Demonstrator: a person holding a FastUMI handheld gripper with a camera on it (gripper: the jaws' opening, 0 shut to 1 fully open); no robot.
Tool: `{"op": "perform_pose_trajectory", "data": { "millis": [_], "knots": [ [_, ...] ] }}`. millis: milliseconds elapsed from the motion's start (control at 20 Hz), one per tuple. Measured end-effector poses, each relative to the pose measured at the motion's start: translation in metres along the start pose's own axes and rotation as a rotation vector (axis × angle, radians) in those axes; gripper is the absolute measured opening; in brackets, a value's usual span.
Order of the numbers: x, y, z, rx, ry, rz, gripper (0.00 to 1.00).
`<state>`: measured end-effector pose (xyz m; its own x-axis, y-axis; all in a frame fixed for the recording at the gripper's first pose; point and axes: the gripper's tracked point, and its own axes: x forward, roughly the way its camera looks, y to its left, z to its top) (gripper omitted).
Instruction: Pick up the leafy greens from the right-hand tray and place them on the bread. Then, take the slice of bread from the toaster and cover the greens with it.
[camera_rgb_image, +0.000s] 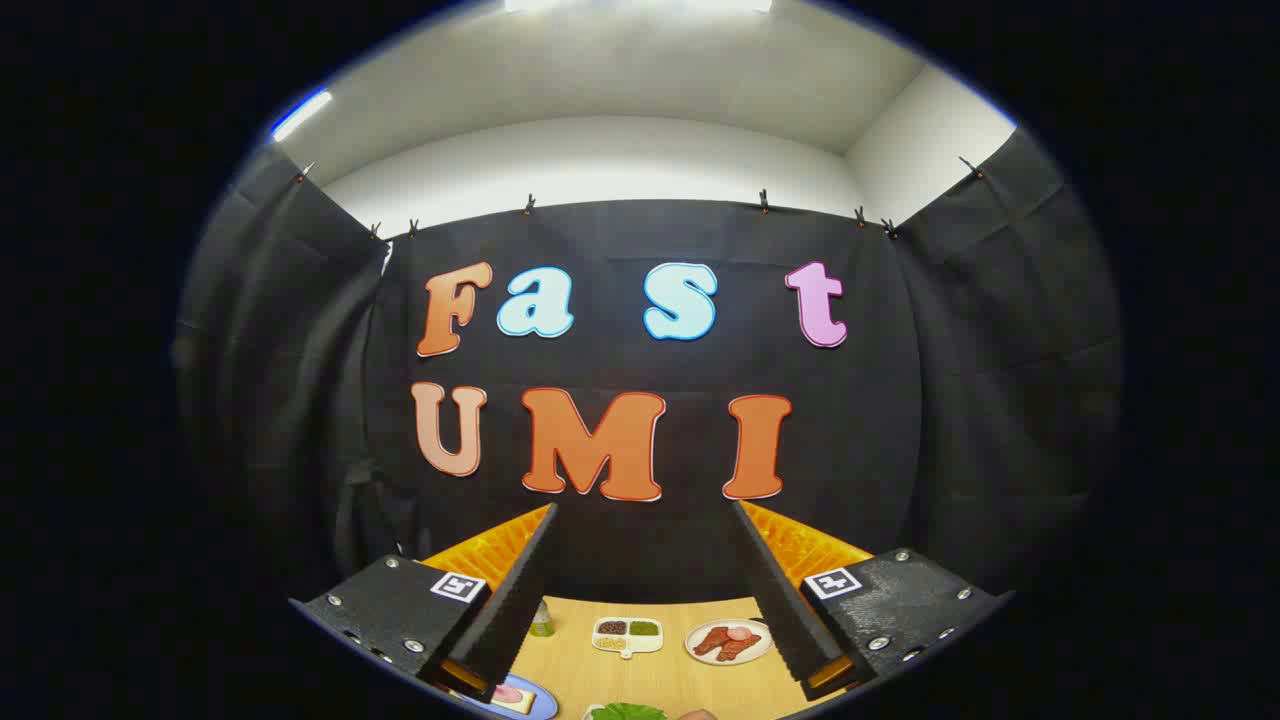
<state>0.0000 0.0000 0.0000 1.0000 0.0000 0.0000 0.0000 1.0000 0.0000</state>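
Note:
My gripper is held high above the wooden table, its two fingers spread wide apart with nothing between them; it is open and aimed at the booth's back wall. Far below, near the base of the fingers, a bit of the leafy greens peeks up at the table's near side. By the left finger lies a blue plate with a slice of bread carrying something pink. The toaster is hidden.
On the table beyond the greens stand a white divided dish with dark and green fillings, a white plate of sliced meat, and a small green-topped bottle beside the left finger.

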Motion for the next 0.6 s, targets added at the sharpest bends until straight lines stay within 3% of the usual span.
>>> {"op": "perform_pose_trajectory", "data": {
  "millis": [600],
  "knots": [
    [0.011, 0.017, -0.006, -0.001, 0.011, 0.026, 1.0]
  ]
}}
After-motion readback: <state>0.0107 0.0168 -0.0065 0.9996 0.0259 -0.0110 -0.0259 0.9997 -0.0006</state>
